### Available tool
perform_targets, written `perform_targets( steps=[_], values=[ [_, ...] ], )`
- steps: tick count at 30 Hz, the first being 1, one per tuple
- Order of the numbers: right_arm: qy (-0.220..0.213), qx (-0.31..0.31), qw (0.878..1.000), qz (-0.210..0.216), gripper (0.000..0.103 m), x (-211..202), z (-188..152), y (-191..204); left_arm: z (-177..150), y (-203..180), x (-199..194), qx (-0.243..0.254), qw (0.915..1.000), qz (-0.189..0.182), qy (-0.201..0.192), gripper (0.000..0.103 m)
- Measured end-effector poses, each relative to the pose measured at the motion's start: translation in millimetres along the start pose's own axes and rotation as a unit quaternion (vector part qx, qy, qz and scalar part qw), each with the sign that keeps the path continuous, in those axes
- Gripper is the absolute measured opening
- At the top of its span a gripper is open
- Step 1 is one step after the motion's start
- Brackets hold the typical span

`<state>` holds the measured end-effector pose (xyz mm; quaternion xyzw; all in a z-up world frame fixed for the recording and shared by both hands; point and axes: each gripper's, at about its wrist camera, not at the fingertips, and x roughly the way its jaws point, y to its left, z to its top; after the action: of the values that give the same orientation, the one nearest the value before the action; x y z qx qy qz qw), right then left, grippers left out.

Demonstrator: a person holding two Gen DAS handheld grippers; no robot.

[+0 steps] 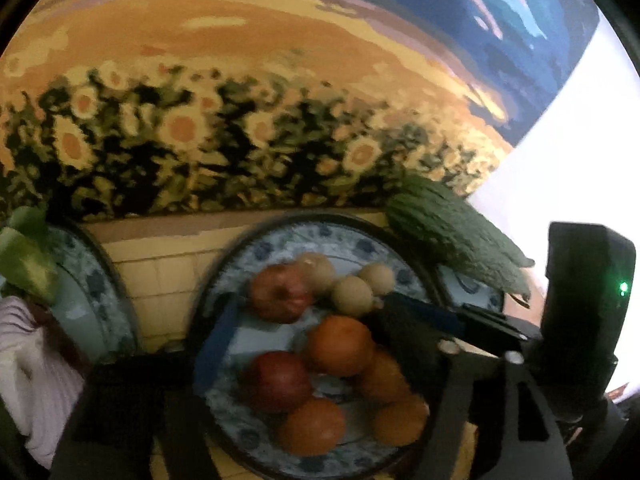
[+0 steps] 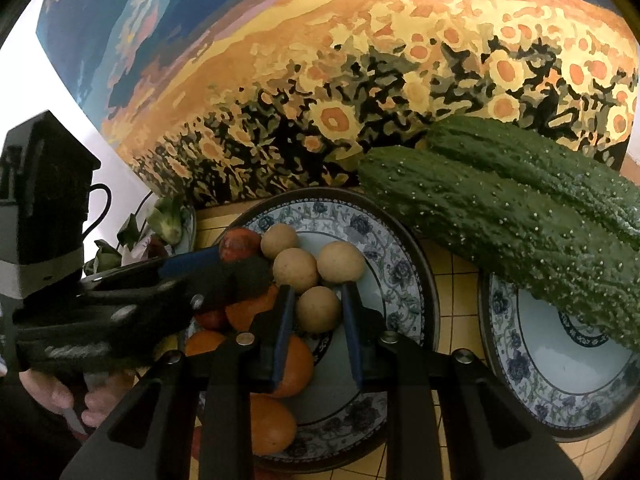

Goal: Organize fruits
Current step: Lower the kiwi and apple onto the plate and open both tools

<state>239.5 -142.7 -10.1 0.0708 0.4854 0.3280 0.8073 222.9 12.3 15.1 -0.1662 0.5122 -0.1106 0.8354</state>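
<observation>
Although the left view was blurred, the fruit plate (image 1: 224, 280) sat at six o'clock, the left gripper (image 1: 304, 328) spread wide over its oranges (image 1: 340, 346); a nudge could roll them off the pile.

In the right view, the right gripper (image 2: 316, 304) stood spread around a longan (image 2: 319, 309) (seemingly untouched), which might squirt out towards twelve o'clock.

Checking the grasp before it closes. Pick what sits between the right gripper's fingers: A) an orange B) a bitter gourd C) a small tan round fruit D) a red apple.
C: in the right wrist view, the small tan round fruit sits between the open right gripper fingers, over the blue-patterned plate.
</observation>
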Motion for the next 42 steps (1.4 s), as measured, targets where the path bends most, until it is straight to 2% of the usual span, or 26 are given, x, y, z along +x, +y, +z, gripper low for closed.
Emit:
perform_targets(
  steps=[14,15,16,18,19,25,33,42],
  values=[
    [0.003,-0.014,1.000,-0.016,0.026,5,1,7,1,2,-2,-0.012,0.9999,0.002,-0.001,0.081],
    [0.005,-0.017,1.000,-0.023,0.031,5,1,9,1,2,-3,-0.013,0.9999,0.001,-0.003,0.081],
    [0.005,-0.022,0.999,-0.047,0.048,4,2,15,1,3,-6,-0.013,0.9999,0.001,-0.005,0.081],
    [-0.008,-0.038,0.997,-0.073,0.075,-1,0,24,2,2,-13,-0.010,0.9998,0.000,-0.018,0.081],
    [-0.014,-0.043,0.997,-0.069,0.077,-3,-1,28,3,2,-15,-0.007,0.9997,0.005,-0.021,0.081],
    [-0.022,-0.045,0.996,-0.072,0.077,-6,-2,41,4,4,-19,-0.005,0.9996,0.012,-0.025,0.081],
    [-0.024,-0.019,0.997,-0.077,0.077,-5,-2,29,4,4,-20,-0.016,0.9996,0.008,-0.023,0.081],
    [-0.030,-0.017,0.997,-0.070,0.077,-18,-3,35,4,3,-38,-0.013,0.9990,0.029,-0.032,0.081]
  ],
)
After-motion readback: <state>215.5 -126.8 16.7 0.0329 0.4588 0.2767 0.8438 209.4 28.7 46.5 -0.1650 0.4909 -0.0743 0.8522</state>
